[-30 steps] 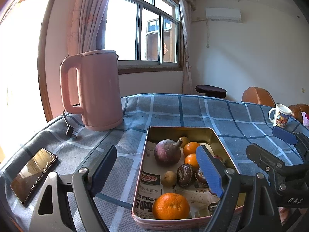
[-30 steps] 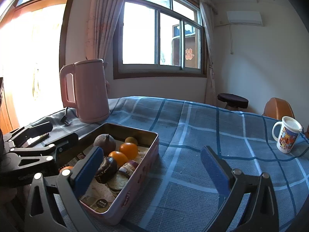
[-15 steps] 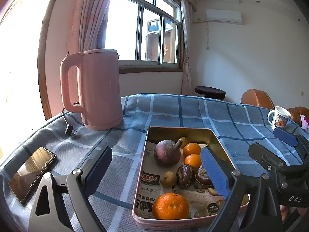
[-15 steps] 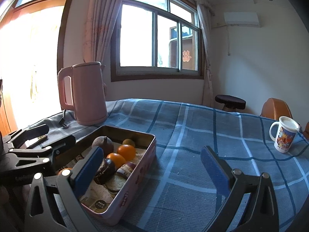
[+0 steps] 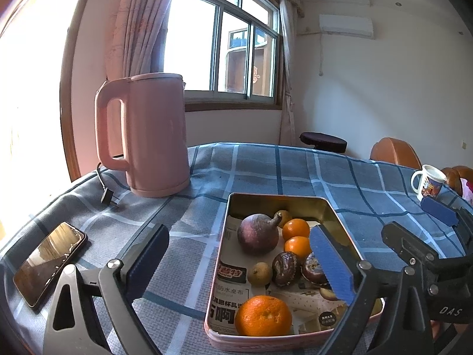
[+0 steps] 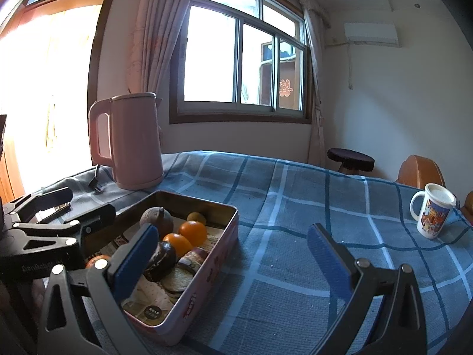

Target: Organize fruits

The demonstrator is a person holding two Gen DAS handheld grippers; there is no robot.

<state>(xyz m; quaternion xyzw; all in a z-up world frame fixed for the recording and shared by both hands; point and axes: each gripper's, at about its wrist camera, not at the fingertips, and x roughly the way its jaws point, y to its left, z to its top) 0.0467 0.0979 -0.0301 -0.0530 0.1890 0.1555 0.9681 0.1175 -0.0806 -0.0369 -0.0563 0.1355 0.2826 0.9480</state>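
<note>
A pink metal tin on the blue plaid tablecloth holds fruits on paper: a purple round fruit with a stem, two small oranges, a large orange at the near end, dark brown fruits and a small yellowish one. My left gripper is open and empty, hovering over the tin's near left side. My right gripper is open and empty, right of the tin over the cloth; it also shows in the left wrist view.
A pink kettle with a loose plug cord stands behind the tin at left. A phone lies near the left table edge. A printed mug stands far right. A stool and chairs are beyond the table.
Both grippers have pulled back and tilted slightly; the view of the tin shifted a little. Both stay open and empty. No fruit has moved.
</note>
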